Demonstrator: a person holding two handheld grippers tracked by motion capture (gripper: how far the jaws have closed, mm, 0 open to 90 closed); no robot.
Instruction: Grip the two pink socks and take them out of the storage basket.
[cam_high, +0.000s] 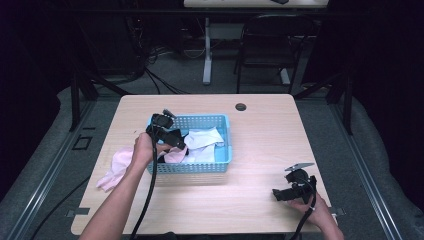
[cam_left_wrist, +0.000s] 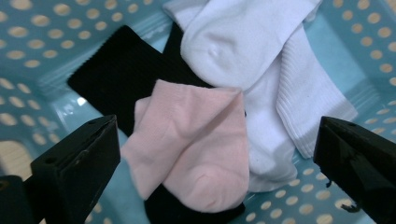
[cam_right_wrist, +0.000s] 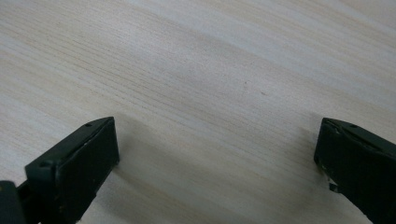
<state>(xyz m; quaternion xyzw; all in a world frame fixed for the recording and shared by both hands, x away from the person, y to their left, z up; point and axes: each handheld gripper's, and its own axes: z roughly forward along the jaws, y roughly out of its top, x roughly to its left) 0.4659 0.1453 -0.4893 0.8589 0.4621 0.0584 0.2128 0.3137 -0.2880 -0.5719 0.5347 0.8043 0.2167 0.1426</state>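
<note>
A pink sock (cam_left_wrist: 196, 149) is seen lying in the blue basket (cam_high: 220, 165), folded over on itself, on top of a black sock (cam_left_wrist: 121, 70) and against a white sock (cam_left_wrist: 261, 60) that is spread toward the basket's far-right part. In the left gripper view its long axis is seen to run from the upper right, where the folded edge lies, down to the rounded toe at the lower middle, so it is set at a slant across the line between the two jaws. The sock is placed directly below and ahead of the left gripper (cam_high: 170, 137), which is held over the basket's left end with its jaws spread wide; nothing is gripped, and the pads are kept clear of the fabric on both sides.

A second pink sock (cam_high: 116, 167) is draped on the table (cam_high: 260, 130) just outside the basket's left wall, toward the table's left edge. It is judged that the sorting of socks into the basket is under way, and that this outer sock is the likely next pick; it lies back and to the left of the left gripper, which is much the nearer of the two.

The right gripper (cam_high: 292, 192) is rested near the table's near-right corner, well apart from the basket, its jaws likewise wide apart over bare wood with nothing between them.
</note>
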